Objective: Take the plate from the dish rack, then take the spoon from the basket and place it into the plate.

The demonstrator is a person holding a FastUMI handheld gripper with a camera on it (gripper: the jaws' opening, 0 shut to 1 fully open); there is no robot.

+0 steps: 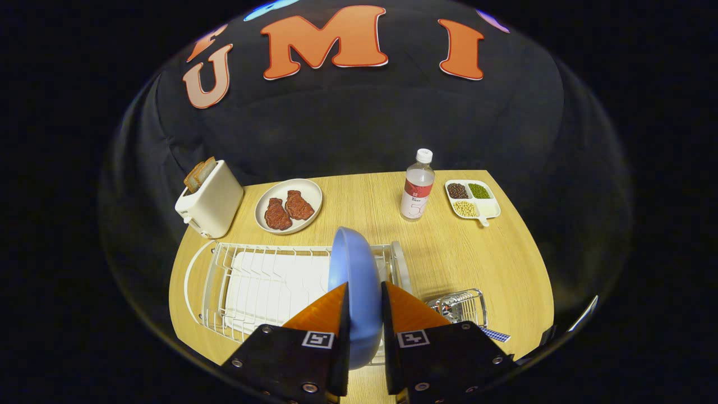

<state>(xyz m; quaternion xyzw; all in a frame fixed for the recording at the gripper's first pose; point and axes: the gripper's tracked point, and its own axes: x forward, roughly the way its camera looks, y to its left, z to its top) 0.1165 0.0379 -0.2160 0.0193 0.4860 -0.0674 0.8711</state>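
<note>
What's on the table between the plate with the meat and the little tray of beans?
In the gripper view, a water bottle stands upright between the meat plate and the bean tray. Nearer, the tool grips the blue plate.

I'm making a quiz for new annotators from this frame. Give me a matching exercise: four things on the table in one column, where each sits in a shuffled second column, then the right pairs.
Things:
1. blue plate
2. toaster
3. water bottle
4. wire basket

Places:
A. between the meat plate and the divided tray of beans
B. on edge between the fingers of the tool, over the dish rack
C. just beside the rack, near the table's front edge
D. at the table's far corner, bread in its slots

Pairs: 1-B, 2-D, 3-A, 4-C
</note>
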